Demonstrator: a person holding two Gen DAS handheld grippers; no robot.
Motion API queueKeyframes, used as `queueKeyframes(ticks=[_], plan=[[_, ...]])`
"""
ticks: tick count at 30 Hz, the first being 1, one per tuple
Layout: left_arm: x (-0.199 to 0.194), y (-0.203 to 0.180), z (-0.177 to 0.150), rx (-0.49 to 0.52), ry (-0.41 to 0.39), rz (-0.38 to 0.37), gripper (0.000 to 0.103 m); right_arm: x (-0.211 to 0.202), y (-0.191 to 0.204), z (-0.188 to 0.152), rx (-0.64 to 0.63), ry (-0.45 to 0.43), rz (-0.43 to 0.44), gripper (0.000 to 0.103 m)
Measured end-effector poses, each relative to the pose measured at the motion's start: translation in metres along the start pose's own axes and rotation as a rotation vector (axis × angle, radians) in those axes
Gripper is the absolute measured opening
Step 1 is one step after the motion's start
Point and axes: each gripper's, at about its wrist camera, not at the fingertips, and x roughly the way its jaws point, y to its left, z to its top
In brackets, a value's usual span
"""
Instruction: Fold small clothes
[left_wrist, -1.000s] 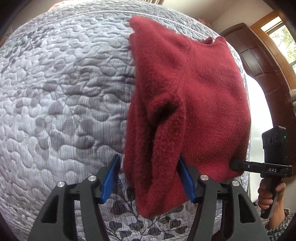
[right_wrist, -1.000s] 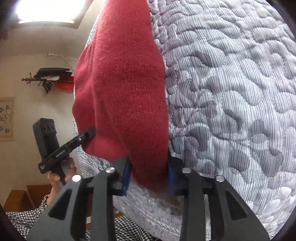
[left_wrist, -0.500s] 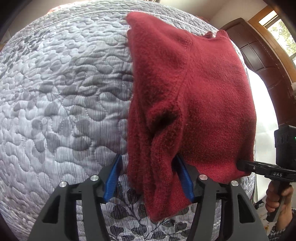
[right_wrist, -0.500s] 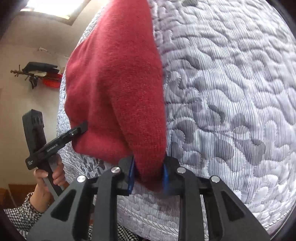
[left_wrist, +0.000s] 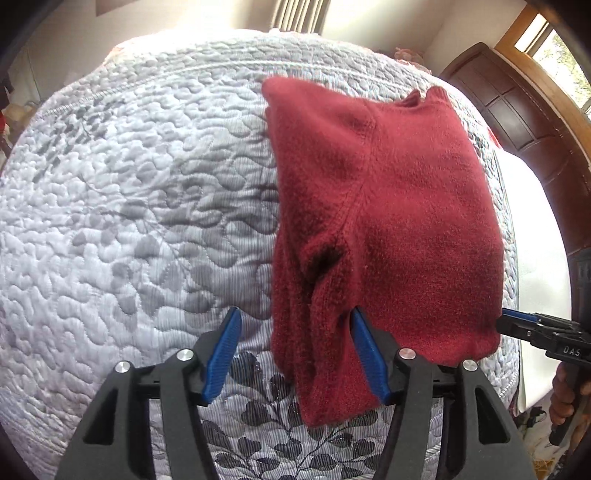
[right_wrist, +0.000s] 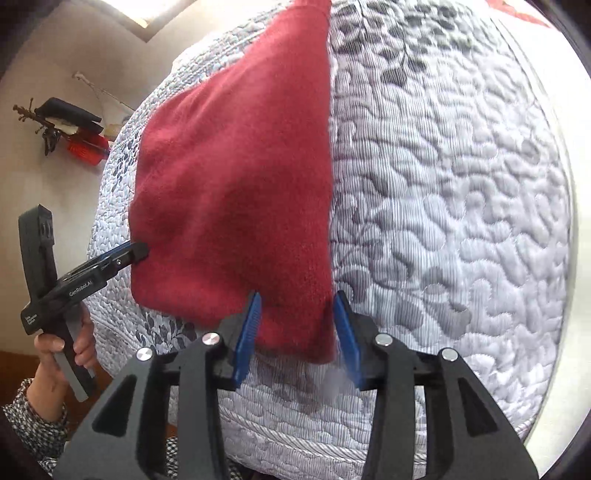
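The bed (left_wrist: 129, 221) under its grey-white quilted cover fills both views, and my red sweater (left_wrist: 388, 221) lies flat on it near the front edge. Its long axis runs from me toward the far side of the bed, neck opening at the far end and hem toward me.

Only my left camera shows the dark wooden door (left_wrist: 517, 122) and the bright window beside it, plus the folded sleeve bunched along the sweater's left edge. Only my right camera shows the wall with a hook holding dark and red items (right_wrist: 70, 129).

My left tool (left_wrist: 295, 350) has its blue pads spread wide around the bunched sleeve fabric; the right pad touches the cloth, the left stands clear. My right tool (right_wrist: 297, 332) is also open, straddling the hem corner without pinching it.

On the left tool's body, seen from the right camera, I read "GenRobot.AI"; from the left camera the right tool shows "DAS".
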Motion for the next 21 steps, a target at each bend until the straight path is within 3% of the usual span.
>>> queueKeyframes(ticks=[3, 6, 14, 18, 21], plan=[[-0.007, -0.009, 0.008, 0.036, -0.012, 0.054, 0.062, -0.005, 0.018, 0.004, -0.065, -0.007, -0.017, 0.041], [-0.007, -0.016, 0.005, 0.060, -0.003, 0.046, 0.062, 0.007, 0.035, -0.003, -0.093, 0.020, -0.009, 0.040], [0.028, -0.005, -0.014, 0.024, 0.073, 0.061, 0.066, 0.037, 0.020, -0.014, -0.060, 0.055, -0.052, 0.035], [0.030, 0.002, -0.015, -0.028, 0.078, 0.035, 0.069, 0.039, 0.024, -0.015, -0.067, 0.056, -0.064, 0.035], [0.023, 0.001, -0.013, -0.004, 0.073, 0.053, 0.070, 0.035, 0.027, -0.015, -0.055, 0.048, -0.057, 0.035]])
